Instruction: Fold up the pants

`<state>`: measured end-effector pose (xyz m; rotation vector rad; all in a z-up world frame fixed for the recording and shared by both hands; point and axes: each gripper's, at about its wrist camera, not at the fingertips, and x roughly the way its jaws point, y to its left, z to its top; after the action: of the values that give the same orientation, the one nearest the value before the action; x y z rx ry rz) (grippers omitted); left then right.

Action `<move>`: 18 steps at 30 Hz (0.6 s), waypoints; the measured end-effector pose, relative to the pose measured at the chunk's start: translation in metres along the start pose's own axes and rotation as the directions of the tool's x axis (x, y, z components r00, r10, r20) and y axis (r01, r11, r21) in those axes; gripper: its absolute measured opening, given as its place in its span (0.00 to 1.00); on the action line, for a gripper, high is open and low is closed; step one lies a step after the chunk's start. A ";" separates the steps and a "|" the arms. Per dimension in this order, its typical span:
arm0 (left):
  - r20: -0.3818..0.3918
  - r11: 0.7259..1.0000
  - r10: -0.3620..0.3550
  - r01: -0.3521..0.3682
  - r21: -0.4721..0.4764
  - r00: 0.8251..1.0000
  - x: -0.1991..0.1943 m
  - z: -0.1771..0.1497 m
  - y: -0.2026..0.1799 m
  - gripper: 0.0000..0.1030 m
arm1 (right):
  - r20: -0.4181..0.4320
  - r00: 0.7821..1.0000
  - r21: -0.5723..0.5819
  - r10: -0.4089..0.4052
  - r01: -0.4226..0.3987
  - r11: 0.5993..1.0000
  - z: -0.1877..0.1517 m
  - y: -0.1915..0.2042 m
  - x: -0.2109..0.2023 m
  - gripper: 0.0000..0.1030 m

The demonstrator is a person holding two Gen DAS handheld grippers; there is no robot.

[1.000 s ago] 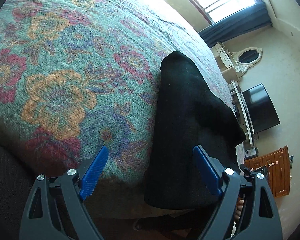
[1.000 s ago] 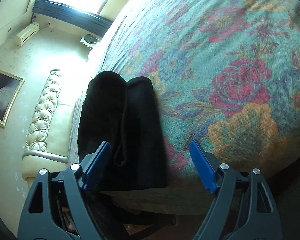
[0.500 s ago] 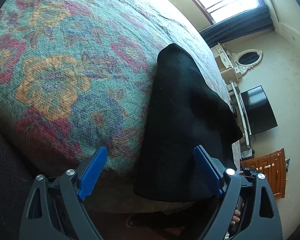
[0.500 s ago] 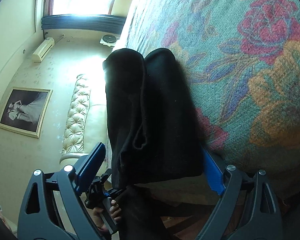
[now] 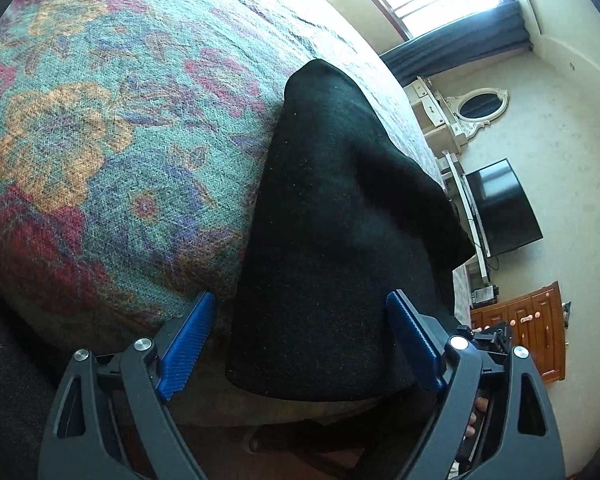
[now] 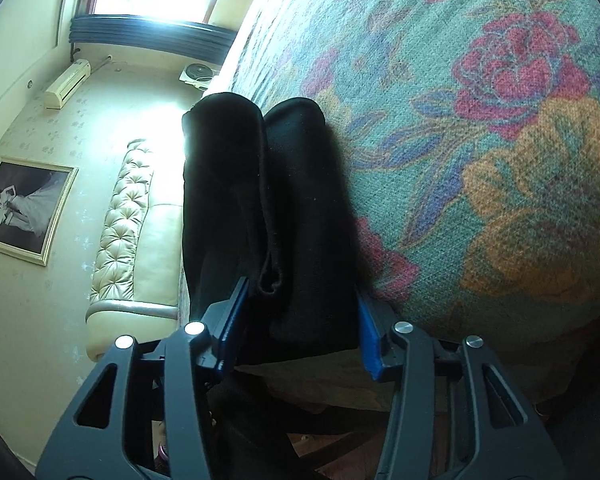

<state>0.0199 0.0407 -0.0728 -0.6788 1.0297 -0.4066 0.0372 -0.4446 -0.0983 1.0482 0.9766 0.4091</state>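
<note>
Black pants (image 5: pixel 340 220) lie folded lengthwise on the floral bed cover (image 5: pixel 100 140), their near end hanging over the bed's edge. My left gripper (image 5: pixel 300 344) is open, its blue fingers straddling the near end of the pants. In the right wrist view the pants (image 6: pixel 268 208) show two folded layers side by side. My right gripper (image 6: pixel 300 320) has its jaws partly closed around the near end of the pants, both blue pads close against the cloth without pinching it flat.
The bed cover (image 6: pixel 500 160) fills most of both views. A tufted headboard (image 6: pixel 128 216) and framed picture (image 6: pixel 20 208) are on the left. A television (image 5: pixel 500 208), wooden cabinet (image 5: pixel 532 332) and oval mirror (image 5: pixel 480 106) stand on the right.
Both grippers moved forward onto the near end of the pants. The right gripper's jaws narrowed from wide open to snug around the cloth. The left stayed wide open.
</note>
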 end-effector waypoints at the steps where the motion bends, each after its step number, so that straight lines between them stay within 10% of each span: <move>1: -0.003 0.999 0.026 -0.025 0.030 1.000 0.000 0.000 -0.003 0.75 | 0.001 1.000 -0.004 -0.002 0.002 1.000 -0.001 -0.001 0.000 0.40; 7: 0.016 0.975 0.114 -0.115 0.190 0.993 0.000 0.000 -0.023 0.63 | 0.006 1.000 -0.022 -0.021 0.021 1.000 -0.005 0.001 0.002 0.38; 18: 0.017 0.971 0.127 -0.128 0.201 0.992 0.009 -0.001 -0.035 0.57 | 0.004 1.000 -0.025 -0.023 0.024 0.999 -0.003 -0.005 -0.003 0.36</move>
<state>0.0234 0.0093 -0.0549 -0.4296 1.0062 -0.3910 0.0324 -0.4476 -0.1014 1.0137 0.9774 0.3990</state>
